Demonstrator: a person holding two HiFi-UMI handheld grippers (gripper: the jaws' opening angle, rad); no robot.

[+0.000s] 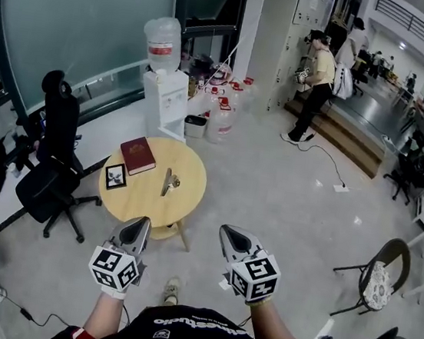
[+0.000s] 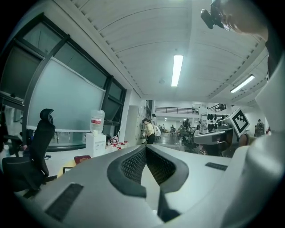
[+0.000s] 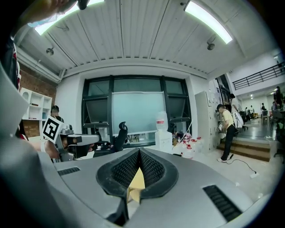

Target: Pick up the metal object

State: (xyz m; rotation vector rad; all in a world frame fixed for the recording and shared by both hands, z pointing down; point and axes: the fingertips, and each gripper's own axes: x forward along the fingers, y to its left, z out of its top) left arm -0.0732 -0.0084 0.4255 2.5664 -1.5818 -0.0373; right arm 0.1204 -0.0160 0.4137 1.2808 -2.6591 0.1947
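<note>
A small metal object (image 1: 168,182) lies on the round wooden table (image 1: 142,198), to the right of a red book (image 1: 137,155) and a small framed picture (image 1: 115,176). My left gripper (image 1: 141,228) is held in the air just short of the table's near edge, its jaws shut with nothing between them (image 2: 145,147). To its right my right gripper (image 1: 229,237) hangs over the floor, also shut and empty (image 3: 140,151). In the right gripper view a strip of the yellow table top (image 3: 136,183) shows through the gap below the closed tips.
A black office chair (image 1: 52,163) stands left of the table. Behind the table are a water dispenser (image 1: 164,81) and several water bottles (image 1: 221,112). A person (image 1: 316,85) stands by steps at the back. A chair (image 1: 377,281) stands on the right.
</note>
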